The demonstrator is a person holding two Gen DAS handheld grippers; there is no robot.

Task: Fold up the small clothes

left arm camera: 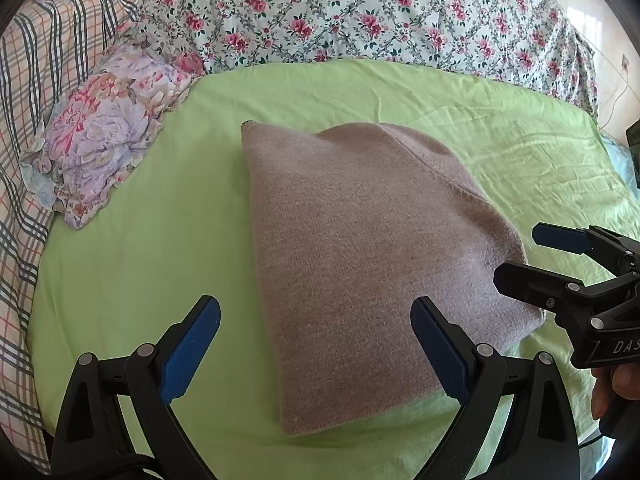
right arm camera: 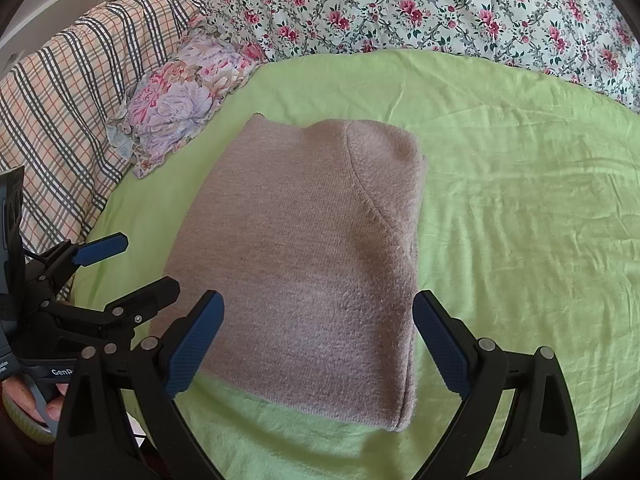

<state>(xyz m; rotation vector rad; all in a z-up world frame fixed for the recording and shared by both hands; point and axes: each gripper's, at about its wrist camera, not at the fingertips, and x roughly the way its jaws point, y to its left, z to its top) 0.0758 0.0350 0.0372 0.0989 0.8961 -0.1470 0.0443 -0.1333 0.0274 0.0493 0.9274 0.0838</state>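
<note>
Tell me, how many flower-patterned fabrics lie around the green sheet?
2. A small purple-pink floral pillow lies at the sheet's far left edge, and a large white quilt with red roses runs along the far side. Others may be out of view.

The folded mauve knitted sweater is fuzzy, matt wool-like cloth. The light green bedsheet is smooth, creased matt fabric. Gripper pads are textured blue rubber.
</note>
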